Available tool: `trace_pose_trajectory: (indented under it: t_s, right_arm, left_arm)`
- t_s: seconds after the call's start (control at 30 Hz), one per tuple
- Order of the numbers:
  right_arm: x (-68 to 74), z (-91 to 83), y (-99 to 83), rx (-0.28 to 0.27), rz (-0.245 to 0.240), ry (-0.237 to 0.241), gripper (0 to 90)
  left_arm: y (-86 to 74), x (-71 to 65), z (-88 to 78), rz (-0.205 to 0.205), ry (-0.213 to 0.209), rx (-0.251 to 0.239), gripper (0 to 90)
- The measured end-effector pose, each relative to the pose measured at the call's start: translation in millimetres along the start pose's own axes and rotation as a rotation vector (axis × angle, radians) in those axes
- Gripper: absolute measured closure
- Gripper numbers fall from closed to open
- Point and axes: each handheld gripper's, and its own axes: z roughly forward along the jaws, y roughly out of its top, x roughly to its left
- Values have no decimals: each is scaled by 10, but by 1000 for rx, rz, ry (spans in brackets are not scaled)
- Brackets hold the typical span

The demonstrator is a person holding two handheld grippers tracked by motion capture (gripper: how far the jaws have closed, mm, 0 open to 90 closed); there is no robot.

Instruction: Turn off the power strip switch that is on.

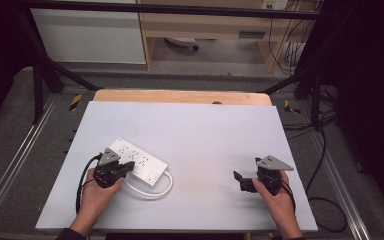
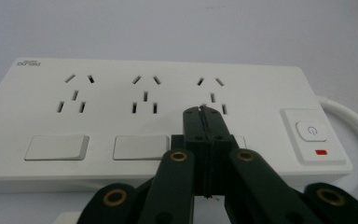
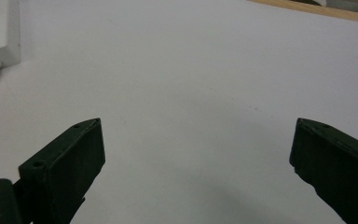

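Left gripper (image 2: 201, 110): jaws pressed together with nothing between them, tips poised over the right-hand socket of the power strip (image 2: 121, 121), beside the third of the flat grey covers and left of the power button (image 2: 311, 131) with its red mark. The power strip lies on the near left of the worktop (image 1: 205, 130), its white cord (image 1: 152, 192) looping toward the near edge. Right gripper (image 1: 244, 181): jaws wide apart, holding nothing, over bare worktop on the near right, well apart from the strip. Judged step: pressing a control on the strip with the closed tips. For a clean press, bring the tips straight down on the chosen control, and steady the light strip so it does not slide.
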Motion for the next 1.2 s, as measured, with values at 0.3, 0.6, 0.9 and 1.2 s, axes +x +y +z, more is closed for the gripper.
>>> trace_pose_trajectory:
  t_s: [0.3, 0.6, 0.9, 1.2]
  right_arm:
    - [1, 2, -1, 2, 1, 0, 37]
    - [1, 2, -1, 1, 1, 0, 37]
    - [1, 5, -2, 3, 0, -1, 37]
    - [3, 5, -1, 4, 0, 0, 37]
  left_arm:
    - [-3, 6, 9, -10, -8, -3, 897]
    - [-13, 13, 12, -11, -11, -10, 897]
    - [-17, 22, 12, -18, -19, -12, 898]
    - [-19, 23, 12, -18, -20, -13, 897]
